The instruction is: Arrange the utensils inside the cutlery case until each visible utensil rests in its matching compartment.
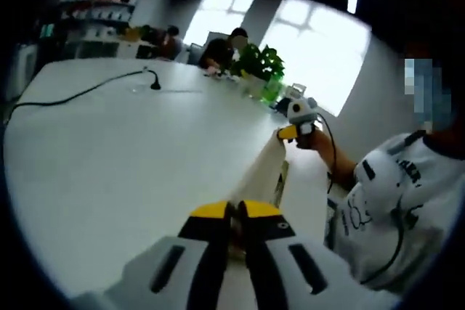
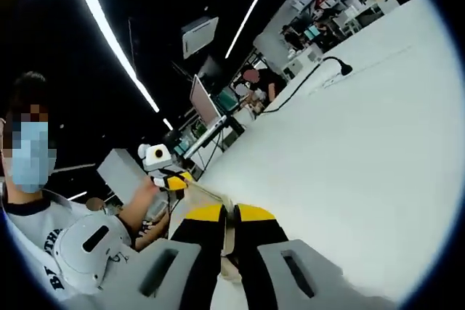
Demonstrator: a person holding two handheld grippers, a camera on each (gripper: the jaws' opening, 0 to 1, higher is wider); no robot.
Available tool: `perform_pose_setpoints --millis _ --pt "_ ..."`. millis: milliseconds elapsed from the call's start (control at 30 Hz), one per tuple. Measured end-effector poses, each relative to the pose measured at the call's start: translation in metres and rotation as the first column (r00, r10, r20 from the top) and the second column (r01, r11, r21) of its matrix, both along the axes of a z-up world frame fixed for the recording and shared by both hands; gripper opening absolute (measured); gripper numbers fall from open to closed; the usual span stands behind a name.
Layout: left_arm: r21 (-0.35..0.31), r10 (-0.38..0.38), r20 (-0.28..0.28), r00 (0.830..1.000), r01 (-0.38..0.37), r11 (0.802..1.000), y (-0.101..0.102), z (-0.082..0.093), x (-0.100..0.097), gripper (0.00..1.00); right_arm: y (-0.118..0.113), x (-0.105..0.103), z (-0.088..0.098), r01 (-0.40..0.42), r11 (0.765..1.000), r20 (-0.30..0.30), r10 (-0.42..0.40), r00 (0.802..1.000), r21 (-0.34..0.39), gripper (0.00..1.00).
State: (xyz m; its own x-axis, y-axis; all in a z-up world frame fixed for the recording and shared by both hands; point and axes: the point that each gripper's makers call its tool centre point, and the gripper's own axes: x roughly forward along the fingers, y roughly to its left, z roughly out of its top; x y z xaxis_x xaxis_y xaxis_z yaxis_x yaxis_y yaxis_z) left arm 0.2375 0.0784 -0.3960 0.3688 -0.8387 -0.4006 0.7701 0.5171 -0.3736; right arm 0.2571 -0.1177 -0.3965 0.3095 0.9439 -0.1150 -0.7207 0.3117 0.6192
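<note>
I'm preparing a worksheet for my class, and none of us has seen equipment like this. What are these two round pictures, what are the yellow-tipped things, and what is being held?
There is no robot here. A person holds a two-jaw hand tool in each hand, and each tool carries a wide-angle camera looking along its own jaws.

The left gripper rises from the bottom of its own view, with the right gripper farther off. The other picture is the same scene from the opposite end.

Both sets of jaws are closed on a long pale flat object stretched between them, possibly the cutlery case. It is too blurred to be sure.

A black cable lies on the white table, and a plant stands at the far edge.
</note>
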Motion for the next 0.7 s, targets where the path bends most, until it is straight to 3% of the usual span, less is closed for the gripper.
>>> perform_pose_setpoints --millis 100,133,200,233,400,567,700 --pt "-0.028 0.006 0.014 1.0 -0.006 1.0 0.002 0.005 0.002 0.05 0.0 -0.001 0.005 -0.001 1.0 0.039 0.001 0.999 -0.002 0.03" --pt "-0.028 0.008 0.023 1.0 -0.007 1.0 0.001 0.005 0.003 0.05 0.0 0.001 0.003 0.006 1.0 0.078 -0.004 0.997 -0.028 0.03" --pt "0.01 0.004 0.09 0.996 -0.005 1.0 0.003 0.003 0.008 0.05 0.001 0.003 -0.001 0.022 0.996 0.146 -0.01 0.989 -0.085 0.03" --pt "0.024 -0.004 0.095 0.995 0.002 1.0 0.003 0.001 0.007 0.05 0.002 0.004 0.0 0.026 0.995 0.172 -0.01 0.985 -0.092 0.03" --pt "0.008 -0.003 0.151 0.989 0.002 1.0 0.004 0.007 0.009 0.05 0.0 0.004 0.008 0.038 0.996 0.23 -0.018 0.973 -0.085 0.03" --pt "0.026 -0.018 0.229 0.973 0.012 1.0 0.004 0.012 0.009 0.05 -0.004 0.01 0.016 0.076 0.989 0.374 -0.023 0.927 -0.126 0.04" --pt "0.059 -0.023 0.269 0.963 0.008 0.998 0.006 0.006 0.01 0.05 0.0 0.009 0.008 0.109 0.973 0.461 -0.004 0.887 -0.203 0.04"
